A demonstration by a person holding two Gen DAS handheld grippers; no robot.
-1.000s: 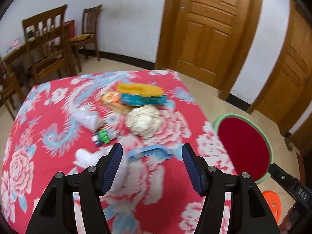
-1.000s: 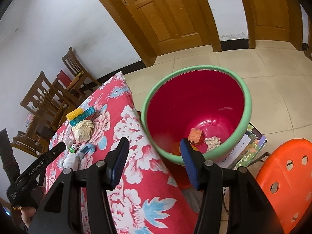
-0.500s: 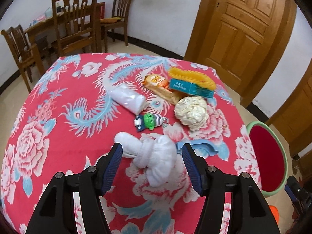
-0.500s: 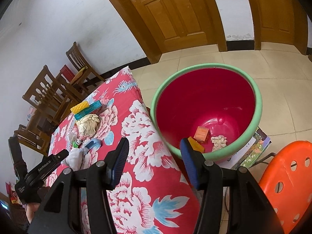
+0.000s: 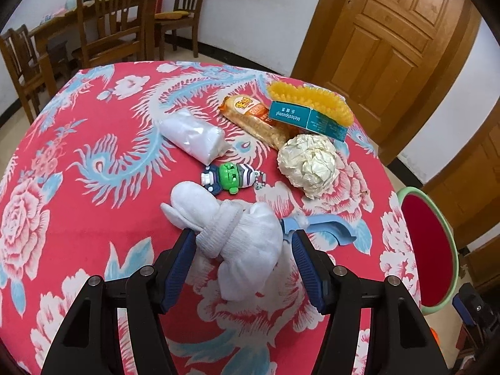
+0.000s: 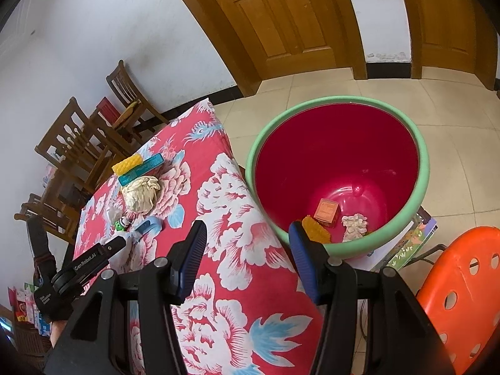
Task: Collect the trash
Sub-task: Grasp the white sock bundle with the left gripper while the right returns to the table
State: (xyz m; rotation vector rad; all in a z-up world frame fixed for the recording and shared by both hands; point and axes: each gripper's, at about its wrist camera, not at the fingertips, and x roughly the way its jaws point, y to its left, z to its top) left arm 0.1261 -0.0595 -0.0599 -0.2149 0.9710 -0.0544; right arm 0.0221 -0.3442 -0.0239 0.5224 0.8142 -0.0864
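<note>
A: Right, nearest first: the left gripper (image 5: 242,261) has its blue fingers (image 5: 178,267) parted about halfway, straddling the knotted white sock (image 5: 237,234). The left pad sits close against the cloth, the right one stands apart, so nothing is gripped yet.

B: And that blue plastic piece (image 5: 325,226) at three o'clock of the sock?

A: Touching the sock's right side, just by the right finger. If the fingers close as they stand, I'd guess that finger could snag it and drag it along, or the soft sock could slip out at the loose tail.

B: Farther out?

A: At twelve o'clock, a little green toy figure (image 5: 229,179); beyond it a white packet (image 5: 193,136) at eleven, a crumpled paper ball (image 5: 309,162) at one, then a snack wrapper (image 5: 256,118), a teal box (image 5: 307,120) and a yellow brush (image 5: 312,100), all on the desk (image 5: 78,203).

B: The right gripper (image 6: 247,259)?

A: Fingers half-spread and empty, hovering over the desk edge. The red bin (image 6: 418,168) stands on the floor at one o'clock of it, scraps already inside. A loosely held sock might drop short of that rim.
</note>
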